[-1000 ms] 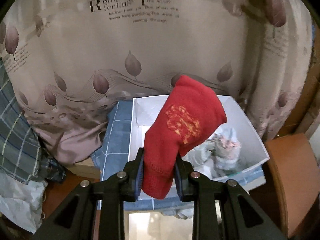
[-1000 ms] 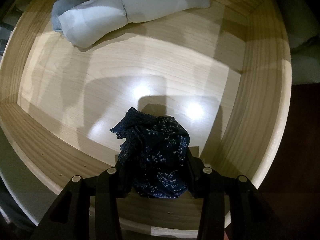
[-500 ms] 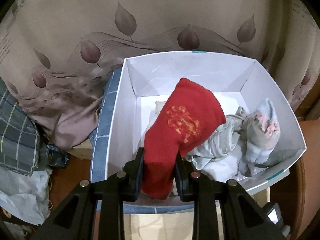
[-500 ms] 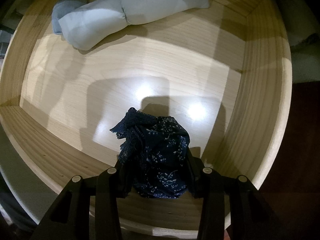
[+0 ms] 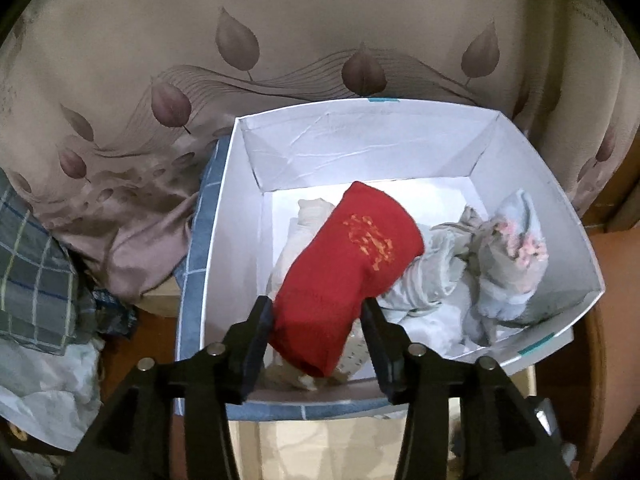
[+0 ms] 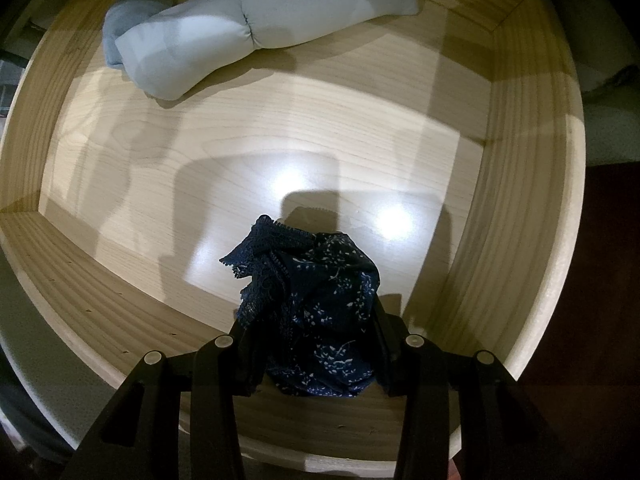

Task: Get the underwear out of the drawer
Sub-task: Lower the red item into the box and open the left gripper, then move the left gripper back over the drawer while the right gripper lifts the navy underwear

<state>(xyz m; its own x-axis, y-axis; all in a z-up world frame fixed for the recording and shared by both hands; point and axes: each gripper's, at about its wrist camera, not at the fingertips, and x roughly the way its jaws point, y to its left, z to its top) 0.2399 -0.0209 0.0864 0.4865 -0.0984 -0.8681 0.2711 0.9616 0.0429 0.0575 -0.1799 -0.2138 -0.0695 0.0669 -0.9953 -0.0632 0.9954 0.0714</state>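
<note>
Left gripper [image 5: 316, 320]: its jaws have just been opening. The red underwear [image 5: 348, 268] lies between them. The left jaw sits just beside the cloth, and the right jaw looks to have a small gap.
Red underwear: it slants from 7 o'clock up to 1 o'clock, low in the white box [image 5: 540, 184], on top of the pale clothes [image 5: 432, 276].
White box: it sits in front of a leaf curtain [image 5: 240, 60]. A blue checked cloth [image 5: 200, 248] hangs on its 9 o'clock side.
Right gripper [image 6: 312, 344]: its jaws are squeezed tight on the dark blue underwear [image 6: 316, 300].
Dark blue underwear: it is bunched up at 6 o'clock, over the wooden drawer [image 6: 280, 140].
Wooden drawer: a pale blue roll [image 6: 256, 28] lies at its 12 o'clock end, well apart from the right gripper.
</note>
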